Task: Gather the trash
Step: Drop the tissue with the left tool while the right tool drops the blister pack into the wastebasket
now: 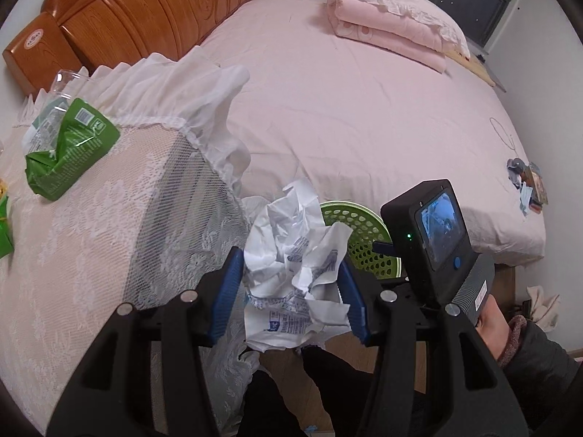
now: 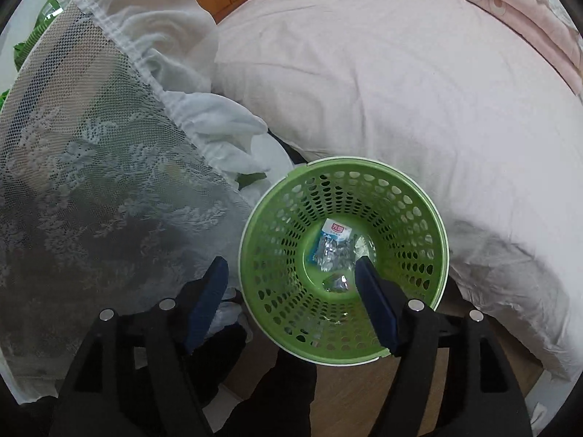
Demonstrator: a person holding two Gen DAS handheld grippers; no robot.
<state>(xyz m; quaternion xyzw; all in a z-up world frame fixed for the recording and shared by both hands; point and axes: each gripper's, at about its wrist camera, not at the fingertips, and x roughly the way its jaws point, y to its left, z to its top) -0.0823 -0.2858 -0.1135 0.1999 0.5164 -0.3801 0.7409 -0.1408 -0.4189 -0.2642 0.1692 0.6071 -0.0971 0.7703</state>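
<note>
1. The left gripper [image 1: 291, 291] is pinching a crumpled white wrapper [image 1: 295, 262] between its blue pads, just short of the green basket [image 1: 368, 251] lying at about two o'clock from it.
2. The right gripper [image 2: 291, 302] is hanging over the green basket [image 2: 430, 273] with its jaws spread and nothing between them.
3. A crushed silvery packet [image 2: 333, 247] is lying in the basket's bottom.
4. A green bag [image 1: 69, 153] is sitting on the lace-covered stand [image 1: 91, 247] at ten o'clock in the left view.
5. The pink bed [image 1: 364, 116] is filling the twelve o'clock side.
</note>
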